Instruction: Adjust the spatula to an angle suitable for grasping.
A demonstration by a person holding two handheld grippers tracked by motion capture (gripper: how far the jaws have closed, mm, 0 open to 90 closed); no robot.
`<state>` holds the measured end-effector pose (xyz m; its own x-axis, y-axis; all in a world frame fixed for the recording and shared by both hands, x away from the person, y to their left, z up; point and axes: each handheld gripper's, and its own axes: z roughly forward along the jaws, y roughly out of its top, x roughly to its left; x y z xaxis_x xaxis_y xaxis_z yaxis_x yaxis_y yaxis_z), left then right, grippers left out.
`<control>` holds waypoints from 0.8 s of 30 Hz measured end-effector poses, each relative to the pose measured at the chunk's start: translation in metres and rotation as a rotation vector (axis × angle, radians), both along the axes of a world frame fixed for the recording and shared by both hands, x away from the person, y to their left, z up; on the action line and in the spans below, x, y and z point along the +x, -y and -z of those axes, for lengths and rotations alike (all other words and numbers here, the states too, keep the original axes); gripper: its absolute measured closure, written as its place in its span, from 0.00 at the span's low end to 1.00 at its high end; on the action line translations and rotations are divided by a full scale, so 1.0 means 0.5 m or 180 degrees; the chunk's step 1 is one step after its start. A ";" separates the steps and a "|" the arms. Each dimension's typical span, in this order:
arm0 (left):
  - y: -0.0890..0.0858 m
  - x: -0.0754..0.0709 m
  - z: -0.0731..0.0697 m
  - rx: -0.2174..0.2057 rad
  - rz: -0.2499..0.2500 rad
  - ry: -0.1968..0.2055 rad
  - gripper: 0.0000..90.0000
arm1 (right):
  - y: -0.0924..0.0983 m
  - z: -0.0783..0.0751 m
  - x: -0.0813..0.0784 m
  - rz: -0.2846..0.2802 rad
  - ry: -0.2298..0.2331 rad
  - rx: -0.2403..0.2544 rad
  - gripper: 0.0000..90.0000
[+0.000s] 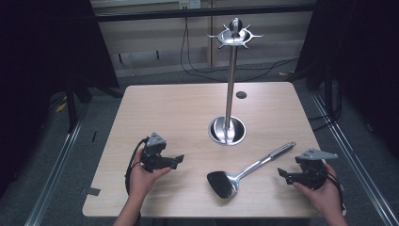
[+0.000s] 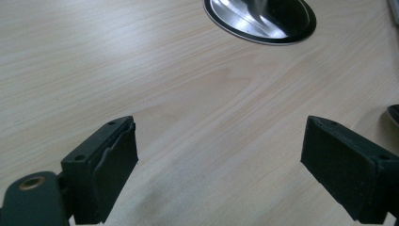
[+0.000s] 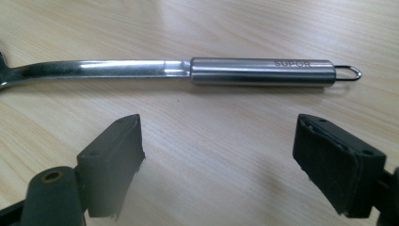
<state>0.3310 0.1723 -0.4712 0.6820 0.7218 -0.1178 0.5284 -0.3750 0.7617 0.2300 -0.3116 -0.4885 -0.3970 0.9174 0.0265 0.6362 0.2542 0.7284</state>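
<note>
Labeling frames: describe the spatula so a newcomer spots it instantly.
On the wooden table, find the tall steel rack. The spatula lies flat in front of it, near the right gripper. It alone has a broad dark blade and a loop-ended handle.

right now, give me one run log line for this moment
left gripper: open, empty | right gripper: open, facing spatula handle | spatula: flat on table | rack: bare

Spatula (image 1: pixel 242 173) lay on the bench (image 1: pixel 179 108) near the front edge, right of centre, head toward the front, handle angled toward the right edge. Stand (image 1: pixel 227 129) stood behind it, mid-bench. Left gripper (image 1: pixel 178 160) sat front-left, right gripper (image 1: pixel 281 173) front-right, just beside the handle, not touching.
</note>
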 end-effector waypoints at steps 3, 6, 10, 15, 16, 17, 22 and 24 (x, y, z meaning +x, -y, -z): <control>-0.005 0.000 0.000 0.0030 0.0001 0.0009 0.13 | -0.005 0.000 0.004 -0.0032 -0.0013 -0.0004 0.19; -0.009 -0.001 0.005 -0.0067 -0.0043 -0.0013 0.14 | -0.011 -0.001 0.006 -0.0036 -0.0009 -0.0031 0.22; -0.015 -0.002 0.004 -0.0013 -0.0013 0.0029 0.14 | -0.018 -0.007 0.012 -0.0043 0.0040 -0.0042 0.27; -0.018 -0.004 0.004 -0.0018 0.0000 0.0030 0.14 | -0.021 -0.006 0.019 -0.0024 0.0041 -0.0090 0.41; -0.020 -0.004 0.004 0.0019 0.0018 0.0026 0.14 | -0.021 -0.005 0.022 -0.0025 0.0048 -0.0118 0.44; -0.020 -0.004 0.004 0.0019 0.0018 0.0026 0.14 | -0.021 -0.005 0.022 -0.0025 0.0048 -0.0118 0.44; -0.023 -0.006 0.005 -0.0081 -0.0038 0.0029 0.14 | -0.032 -0.006 0.036 -0.0060 0.0020 -0.0169 0.65; -0.023 -0.006 0.005 -0.0077 -0.0036 0.0023 0.14 | -0.035 -0.005 0.039 -0.0071 -0.0007 -0.0187 0.71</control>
